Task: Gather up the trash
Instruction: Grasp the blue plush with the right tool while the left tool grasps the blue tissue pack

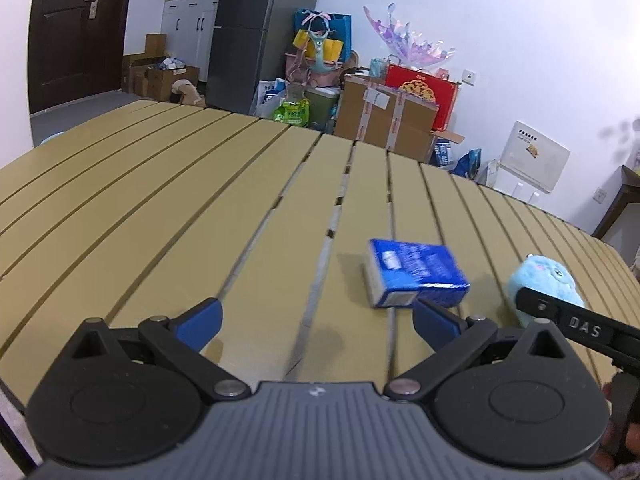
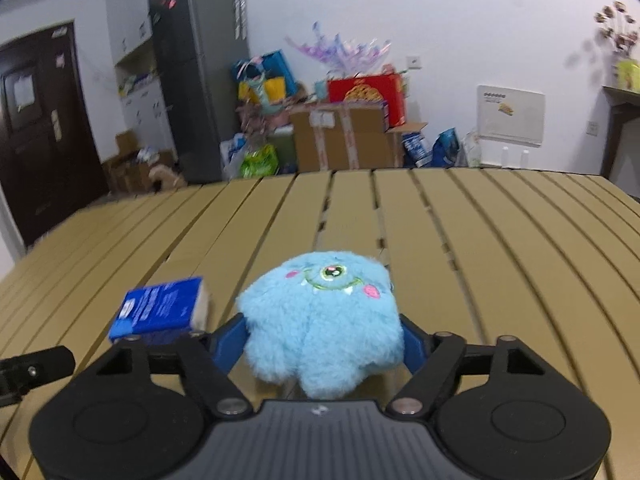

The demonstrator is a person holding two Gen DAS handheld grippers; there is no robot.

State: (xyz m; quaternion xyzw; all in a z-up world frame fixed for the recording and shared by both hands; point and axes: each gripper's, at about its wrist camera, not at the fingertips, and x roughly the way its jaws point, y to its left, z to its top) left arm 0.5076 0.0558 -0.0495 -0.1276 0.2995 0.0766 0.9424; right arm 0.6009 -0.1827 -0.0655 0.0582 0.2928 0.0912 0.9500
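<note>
A small blue box [image 1: 416, 272] lies on the slatted tan table [image 1: 160, 200], just ahead of my left gripper's right fingertip. My left gripper [image 1: 316, 312] stands open over bare slats with nothing between its fingers. Right of the box sits a fluffy light-blue plush monster [image 1: 548, 280]. In the right wrist view the plush [image 2: 320, 320] fills the space between the fingers of my right gripper [image 2: 324, 340], and both blue pads press into its fur. The blue box [image 2: 160, 308] lies just left of it.
Beyond the table's far edge [image 2: 400, 170] stand cardboard boxes [image 1: 384, 116], a red box [image 1: 424, 92], bags and a grey fridge [image 1: 240, 36]. A dark door [image 1: 76, 28] is at the far left. A white panel [image 1: 532, 156] leans on the right wall.
</note>
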